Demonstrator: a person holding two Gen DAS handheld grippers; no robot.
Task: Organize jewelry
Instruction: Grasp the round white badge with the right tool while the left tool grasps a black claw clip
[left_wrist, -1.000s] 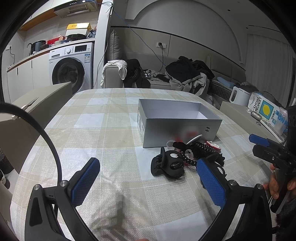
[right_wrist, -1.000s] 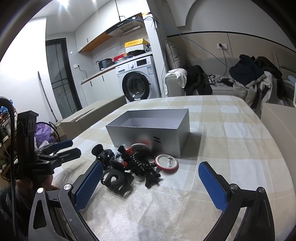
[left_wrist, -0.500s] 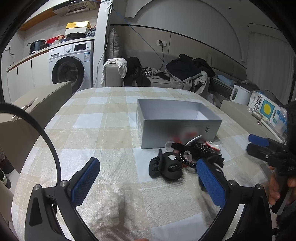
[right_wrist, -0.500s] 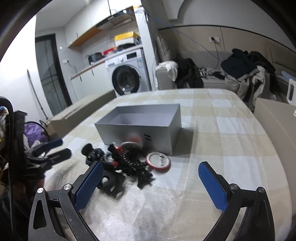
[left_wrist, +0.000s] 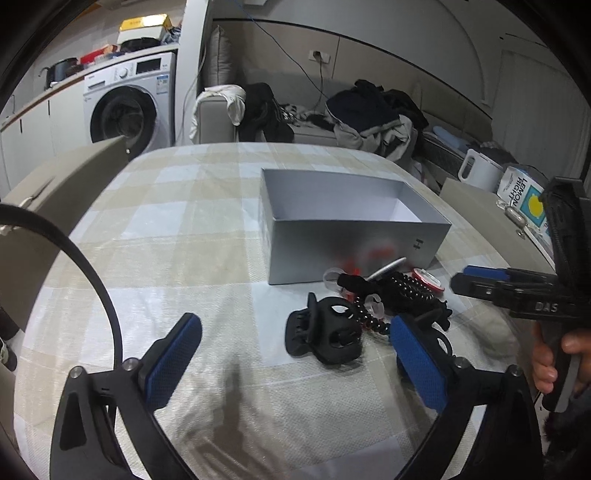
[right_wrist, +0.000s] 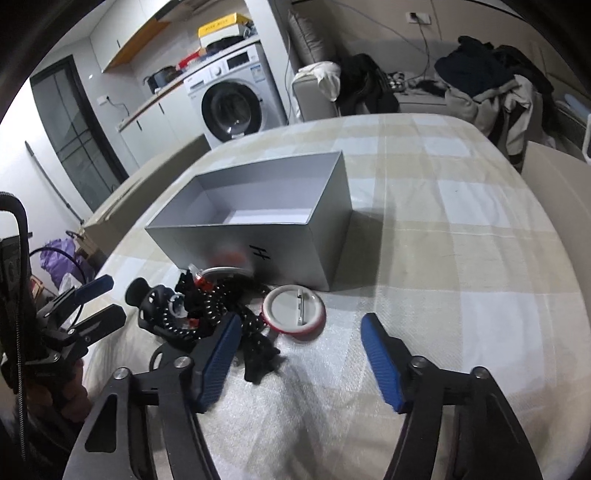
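Note:
An open silver-grey box (left_wrist: 351, 236) (right_wrist: 236, 243) stands on the checked tablecloth (left_wrist: 166, 240). In front of it lies a pile: a black claw clip (left_wrist: 327, 334) (right_wrist: 155, 304), black beaded bands (left_wrist: 404, 291) (right_wrist: 212, 306) and a round red-rimmed badge (right_wrist: 293, 308) (left_wrist: 428, 278). My left gripper (left_wrist: 295, 360) hovers over the cloth, its jaws wide and closing slightly, with the claw clip just ahead of the gap. My right gripper (right_wrist: 299, 360) is closing. The badge lies just beyond its pads and nothing is pressed between them.
Beige chair backs (left_wrist: 55, 192) (right_wrist: 554, 177) flank the table. A white kettle (left_wrist: 480, 173) and a lemon carton (left_wrist: 524, 195) stand at the right. Behind are a washing machine (left_wrist: 125, 107) and a sofa piled with clothes (left_wrist: 369, 114).
The right gripper's jaws have narrowed markedly and it has tipped down and come closer to the pile. The left gripper has tipped down a little, its jaws barely narrower.

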